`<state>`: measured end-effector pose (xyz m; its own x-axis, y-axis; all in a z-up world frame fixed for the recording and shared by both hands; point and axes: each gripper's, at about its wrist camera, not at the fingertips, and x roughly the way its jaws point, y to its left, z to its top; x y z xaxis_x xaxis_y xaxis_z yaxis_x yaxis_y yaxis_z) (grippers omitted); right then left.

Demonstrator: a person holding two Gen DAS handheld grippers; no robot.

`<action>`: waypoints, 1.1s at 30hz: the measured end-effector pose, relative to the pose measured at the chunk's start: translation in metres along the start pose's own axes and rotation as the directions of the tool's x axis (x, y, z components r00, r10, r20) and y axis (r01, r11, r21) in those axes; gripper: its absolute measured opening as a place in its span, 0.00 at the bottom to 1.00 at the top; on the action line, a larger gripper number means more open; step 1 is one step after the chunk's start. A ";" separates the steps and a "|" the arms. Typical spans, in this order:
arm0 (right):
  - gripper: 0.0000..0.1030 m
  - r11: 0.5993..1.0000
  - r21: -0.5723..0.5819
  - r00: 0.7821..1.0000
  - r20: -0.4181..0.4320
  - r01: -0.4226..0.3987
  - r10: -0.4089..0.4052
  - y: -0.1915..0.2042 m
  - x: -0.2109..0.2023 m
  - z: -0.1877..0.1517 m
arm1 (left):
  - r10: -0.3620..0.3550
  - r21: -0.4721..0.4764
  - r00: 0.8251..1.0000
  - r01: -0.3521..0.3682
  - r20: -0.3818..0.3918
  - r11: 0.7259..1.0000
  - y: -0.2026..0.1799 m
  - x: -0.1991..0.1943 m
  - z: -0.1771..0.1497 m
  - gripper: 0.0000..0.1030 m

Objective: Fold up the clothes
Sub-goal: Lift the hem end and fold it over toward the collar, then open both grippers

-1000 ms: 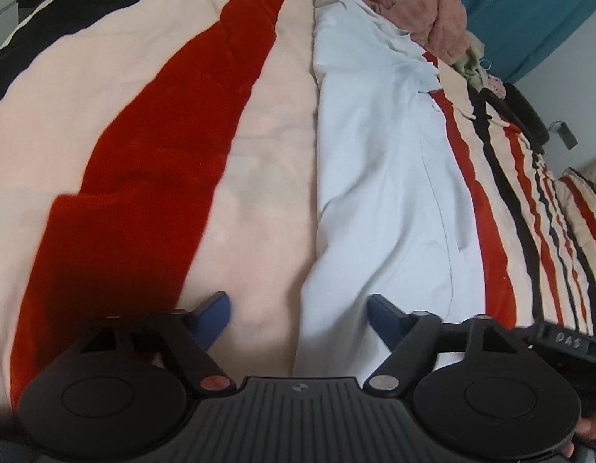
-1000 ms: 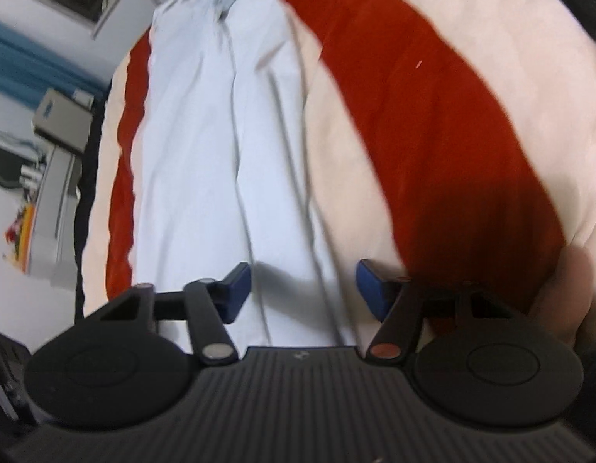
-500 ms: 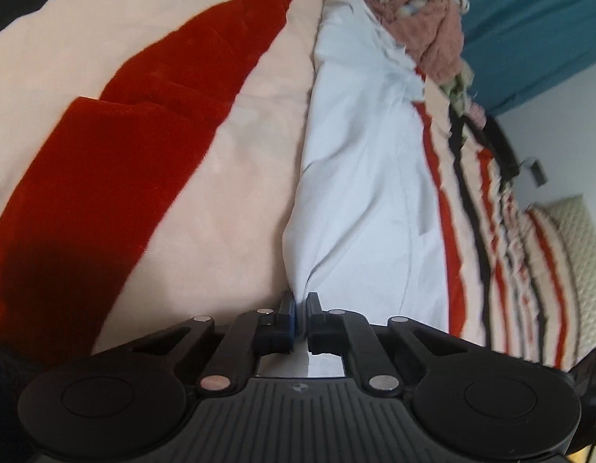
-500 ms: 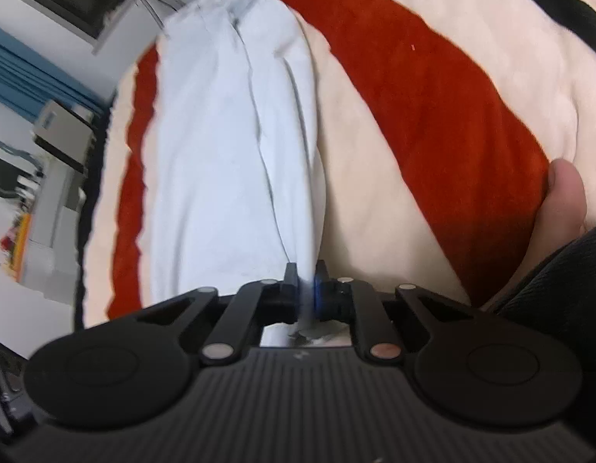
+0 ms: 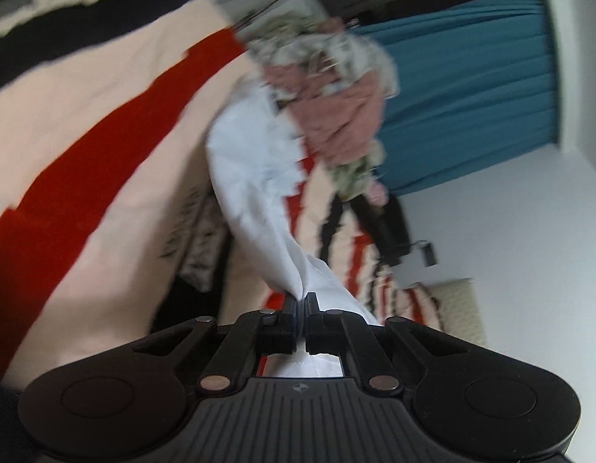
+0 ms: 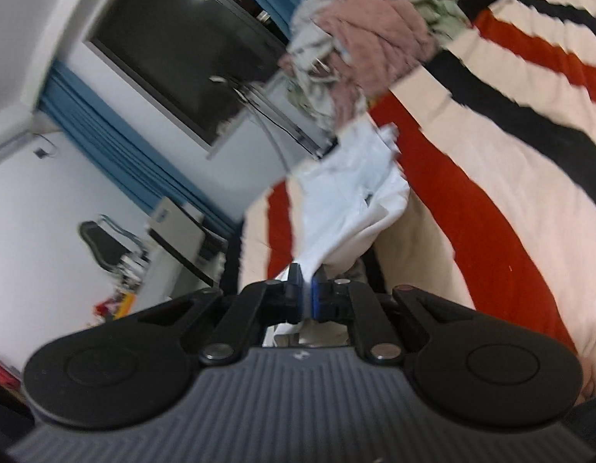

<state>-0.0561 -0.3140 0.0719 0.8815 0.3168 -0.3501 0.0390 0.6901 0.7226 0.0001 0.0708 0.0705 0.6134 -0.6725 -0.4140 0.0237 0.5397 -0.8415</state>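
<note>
Above striped blanket (image 5: 105,146), white shirt (image 5: 255,177) stretched lengthwise, away from both grippers

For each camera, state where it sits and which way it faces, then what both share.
Left wrist: on the left gripper, looking along its fingers over the striped blanket toward the clothes pile and blue curtain; only its own jaws show, shut on the white garment.
Right wrist: on the right gripper, facing the pile, a dark screen and curtain; jaws shut on the garment.
Shared: garment, blanket, pile, curtain.
</note>
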 end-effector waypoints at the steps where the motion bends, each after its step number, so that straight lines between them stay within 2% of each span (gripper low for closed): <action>1: 0.08 1.000 -0.008 1.000 0.008 -0.013 0.013 0.003 -0.007 0.003 | 0.001 0.015 1.000 -0.001 0.007 1.000 -0.008 -0.006 -0.004 0.03; 3: 0.07 0.999 -0.025 1.000 0.005 -0.028 0.028 0.004 -0.026 0.000 | 0.014 0.049 1.000 -0.015 0.011 0.999 -0.020 -0.019 -0.017 0.03; 7: 0.07 0.997 -0.072 1.000 -0.022 -0.012 0.010 -0.006 -0.066 -0.037 | 0.043 0.062 0.999 -0.042 -0.010 0.997 -0.015 -0.051 -0.059 0.03; 11: 0.07 0.999 -0.022 0.998 -0.064 0.027 -0.028 -0.034 -0.077 -0.072 | 0.092 0.030 0.993 -0.090 -0.073 0.995 0.009 -0.056 -0.096 0.03; 13: 0.08 0.999 0.002 0.997 -0.070 0.035 -0.035 -0.041 -0.070 -0.076 | 0.114 0.021 0.989 -0.113 -0.089 0.993 0.016 -0.047 -0.098 0.03; 16: 0.08 0.998 0.040 0.997 -0.061 0.052 -0.049 -0.048 -0.047 -0.064 | 0.136 0.021 0.987 -0.135 -0.082 0.991 0.012 -0.022 -0.075 0.03; 19: 0.08 0.994 0.086 0.997 -0.037 0.074 -0.071 -0.045 -0.009 -0.035 | 0.162 0.032 0.985 -0.160 -0.064 0.987 0.003 0.008 -0.044 0.03; 22: 0.08 0.989 0.091 0.993 0.009 0.113 -0.114 -0.041 0.042 -0.004 | 0.216 0.114 0.976 -0.213 -0.012 0.970 -0.022 0.058 -0.002 0.03; 27: 0.08 0.981 0.114 0.986 0.039 0.159 -0.165 -0.054 0.125 0.028 | 0.292 0.243 0.949 -0.312 0.116 0.918 -0.040 0.140 0.051 0.03; 33: 0.08 0.986 -0.064 0.985 0.089 0.154 -0.148 -0.082 0.199 0.037 | 0.287 0.380 0.933 -0.351 0.215 0.856 -0.025 0.212 0.076 0.03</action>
<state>0.1339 -0.3314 -0.0352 0.9041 0.1520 -0.3994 0.1446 0.7707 0.6206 0.1893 -0.0466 0.0297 0.7492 -0.3637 -0.5535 0.1049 0.8904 -0.4430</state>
